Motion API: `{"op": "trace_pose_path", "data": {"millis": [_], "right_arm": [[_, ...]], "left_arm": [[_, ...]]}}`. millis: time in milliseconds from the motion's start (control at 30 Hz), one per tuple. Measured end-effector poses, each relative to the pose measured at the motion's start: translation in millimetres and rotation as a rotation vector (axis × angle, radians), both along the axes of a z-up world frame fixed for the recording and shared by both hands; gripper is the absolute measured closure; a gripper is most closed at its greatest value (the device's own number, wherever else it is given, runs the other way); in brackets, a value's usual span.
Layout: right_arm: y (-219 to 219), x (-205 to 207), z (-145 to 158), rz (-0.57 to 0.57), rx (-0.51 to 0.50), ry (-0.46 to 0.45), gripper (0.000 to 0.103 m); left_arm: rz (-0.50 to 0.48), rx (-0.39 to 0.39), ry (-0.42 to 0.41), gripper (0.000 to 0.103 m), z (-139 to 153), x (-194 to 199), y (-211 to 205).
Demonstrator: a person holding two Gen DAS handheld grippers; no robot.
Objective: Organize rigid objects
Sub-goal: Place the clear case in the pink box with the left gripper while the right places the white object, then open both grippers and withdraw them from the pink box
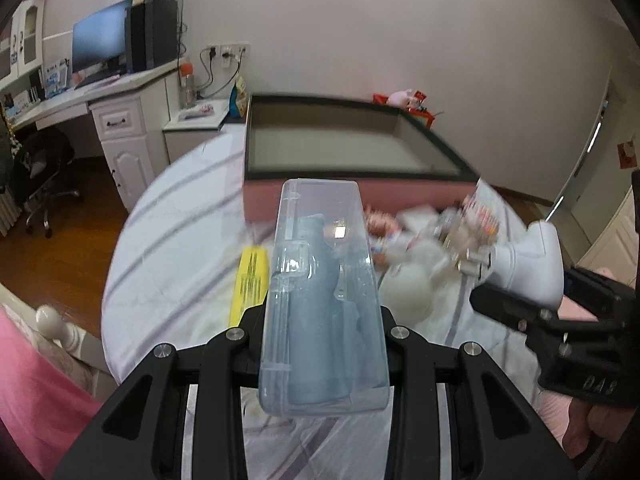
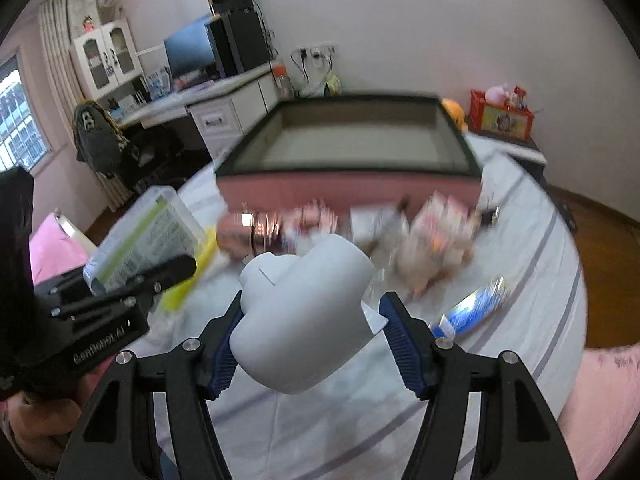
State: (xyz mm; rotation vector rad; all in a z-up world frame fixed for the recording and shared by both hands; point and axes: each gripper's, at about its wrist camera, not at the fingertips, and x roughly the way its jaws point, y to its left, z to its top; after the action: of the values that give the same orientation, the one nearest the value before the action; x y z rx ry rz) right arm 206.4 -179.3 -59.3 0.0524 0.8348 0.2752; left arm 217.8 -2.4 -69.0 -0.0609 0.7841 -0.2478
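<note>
Left to right, on the bed (image 1: 168, 240):

Left tool (image 1: 324, 320) gripping a clear plastic case (image 1: 320, 300) across its sides, bluish contents inside, carried in the air above the striped bedsheet and pointing toward the box. Same case showing a green-and-white label in the right wrist view.

Lying flat on the sheet just left of the case: a yellow flat pack (image 1: 250, 280), not yet picked up.

Ahead, centre: pink storage box (image 1: 360, 194) with dark rim, sitting on the bed, interior looking bare as far as visible. Judging nothing sorted into it yet.

Between box and tools: a blurred pile of small items (image 2: 432, 236), pinkish and white packaging, too smeared to name. Also a round white object (image 1: 408, 292) resting on the sheet near the pile.

Right tool (image 2: 312, 332) clamping a white moulded plastic object (image 2: 304, 312) between the blue ribbed pads (image 2: 404, 344), held above the sheet, short of the box.

Far right on the sheet: a blue-and-white tube-like packet (image 2: 476, 308), lying apart from the pile.

Progress judgement: early. Two items in hand and seemingly heading for the box; yellow pack, round white object, pile and blue packet remaining loose on the bed.
</note>
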Motion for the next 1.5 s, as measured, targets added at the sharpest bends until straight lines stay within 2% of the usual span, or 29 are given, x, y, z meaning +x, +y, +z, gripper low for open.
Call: {"op": "trace_pose_path", "data": {"millis": [167,300,500,633,867,933,967,1000,1033,1100,1167,1200,1233,1333,1500], "right_arm": [[-8.6,45.5,36.4,-0.010,-0.023,-0.070,0.037],[-19.2,89.8,46.7,-0.035,-0.028,-0.083,0.037],[-26.2,155.4,23.1,-0.075,-0.025,-0.010,0.037],[-31.2,179.7,0.7,-0.092,-0.026,0.045,0.037],[-32.8,195.1,-30.6,-0.093,-0.054,0.125,0.036],[-33.4,195.4,-28.8,-0.086,-0.054,0.126,0.035],[-32.7,194.6,-26.4,-0.084,-0.064,0.119,0.032],[-32.3,193.3,-24.2,-0.088,-0.083,0.114,0.025],[-33.3,192.7,-22.4,-0.096,-0.093,0.113,0.021],[-36.6,190.2,-17.3,-0.096,-0.073,0.108,0.019],[-40.6,183.9,-11.3,-0.111,-0.052,0.104,0.012],[-42.6,180.7,-7.5,-0.114,-0.038,0.093,0.002],[-44.5,174.3,-2.0,-0.112,-0.012,0.070,0.000],[-49.7,153.2,17.6,-0.125,0.039,0.011,0.000],[-55.6,103.2,50.5,-0.152,0.081,-0.077,0.000]], "left_arm": [[0.020,0.013,-0.064,0.070,34.1,32.7,-5.9],[0.037,0.023,-0.088,0.070,49.5,74.1,-12.5],[0.053,0.043,-0.072,0.070,44.9,138.2,-23.7],[0.050,0.052,-0.012,0.070,25.3,175.8,-33.3],[0.052,0.096,0.047,0.067,-4.8,196.0,-46.0],[0.056,0.106,0.057,0.054,-7.8,196.0,-47.4],[0.063,0.106,0.058,0.037,-8.3,196.2,-46.2],[0.081,0.114,0.051,0.028,-7.1,194.0,-45.1],[0.097,0.122,0.037,0.023,-3.9,191.1,-41.8],[0.100,0.108,0.008,0.002,3.6,181.7,-37.0],[0.111,0.104,-0.042,0.000,17.5,165.8,-30.1],[0.112,0.106,-0.055,0.000,22.8,158.8,-27.7],[0.117,0.108,-0.066,0.000,27.3,149.4,-27.4],[0.143,0.090,-0.120,0.000,46.9,118.4,-14.4],[0.181,0.064,-0.162,0.000,65.5,75.6,6.0]]}}
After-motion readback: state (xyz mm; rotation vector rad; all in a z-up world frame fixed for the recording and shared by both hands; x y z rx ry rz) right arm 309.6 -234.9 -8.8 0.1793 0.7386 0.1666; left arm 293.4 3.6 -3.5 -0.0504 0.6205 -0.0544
